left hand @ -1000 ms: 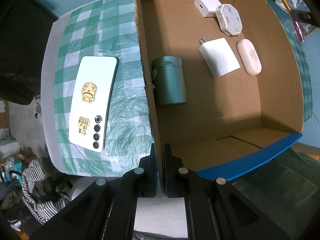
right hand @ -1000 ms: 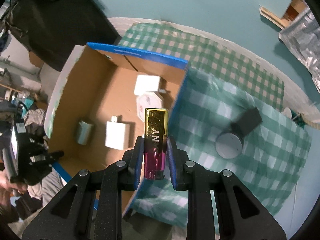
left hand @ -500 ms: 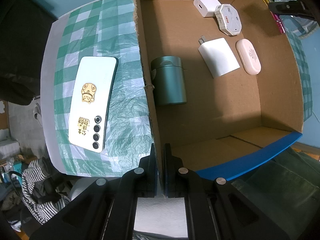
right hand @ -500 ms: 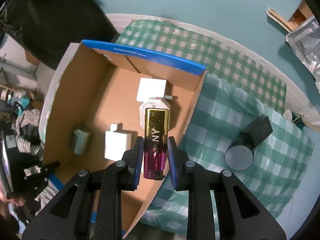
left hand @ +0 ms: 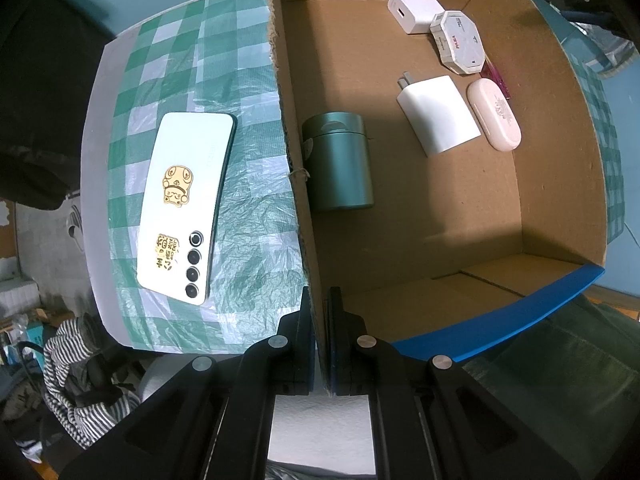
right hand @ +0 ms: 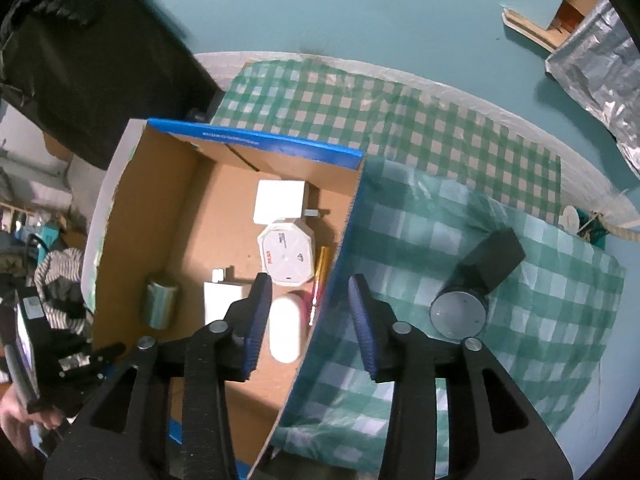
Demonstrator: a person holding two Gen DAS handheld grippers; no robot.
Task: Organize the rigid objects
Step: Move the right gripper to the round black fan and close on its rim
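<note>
left gripper [left hand: 319,344] is pinched tight on the near wall of the cardboard box [left hand: 560,184], one finger each side, basically just steadying it. right gripper [right hand: 310,322] has just been opening its jaws, and there's nothing between them now, only the box's right wall below the gap.

the gold/pink lighter [right hand: 319,284] is down inside the box, lying along the foot of that right wall, squeezed btwn the wall and the white octagon box [right hand: 286,254] + pink case [right hand: 285,330]. from the left cam only a sliver of pink shows behind the case. so imo that one's done.

also in the box: two white chargers and a green tin [left hand: 338,162] lying on its side.

what's left outside: black cylinder thing [right hand: 476,280] on the checkered cloth [right hand: 540,320], off to the right of the right gripper, so right hand is way nearer. it lies tipped, long axis running up-right away from the round face that points at the cam, so i'd come across the body, not end-on. phone [left hand: 186,206] sits flat on the left side just beside the box, long axis roughly parallel to the wall, nearer the left hand, but that one's busy holding the box.
</note>
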